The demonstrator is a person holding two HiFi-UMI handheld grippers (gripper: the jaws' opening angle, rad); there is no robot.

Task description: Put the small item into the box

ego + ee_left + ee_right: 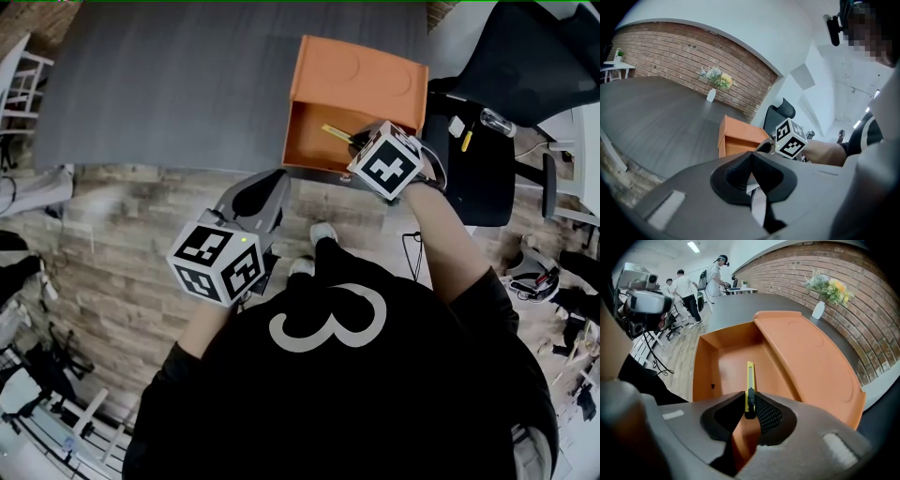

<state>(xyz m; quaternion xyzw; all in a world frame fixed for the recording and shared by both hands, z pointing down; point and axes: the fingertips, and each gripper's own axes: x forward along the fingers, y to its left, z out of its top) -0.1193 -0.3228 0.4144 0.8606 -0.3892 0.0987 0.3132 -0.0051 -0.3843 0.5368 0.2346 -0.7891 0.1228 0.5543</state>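
Writing is scarce: the only readable mark is a large white "3" (328, 319) on the front of the person's black shirt (375, 403). The cubes on both grippers carry black-and-white square patterns, no letters.

The right gripper (750, 399) points steeply down, its fingers narrowed onto a slim yellow knife (750, 378), which they hold. The knife sticks out ahead of the fingertips over the open tray of the orange box (705, 366). Whether its far tip touches the tray floor I cannot tell, and its rear end is buried between the pads. The box's lid (811, 362) lies just right of the fingers. From the head view this gripper's cube covers its jaws.

The left gripper (751, 157) hangs off the edge of the grey table (169, 84), fingertips together with nothing between them. The box sits well ahead of them, partly cut off by the gripper's body.
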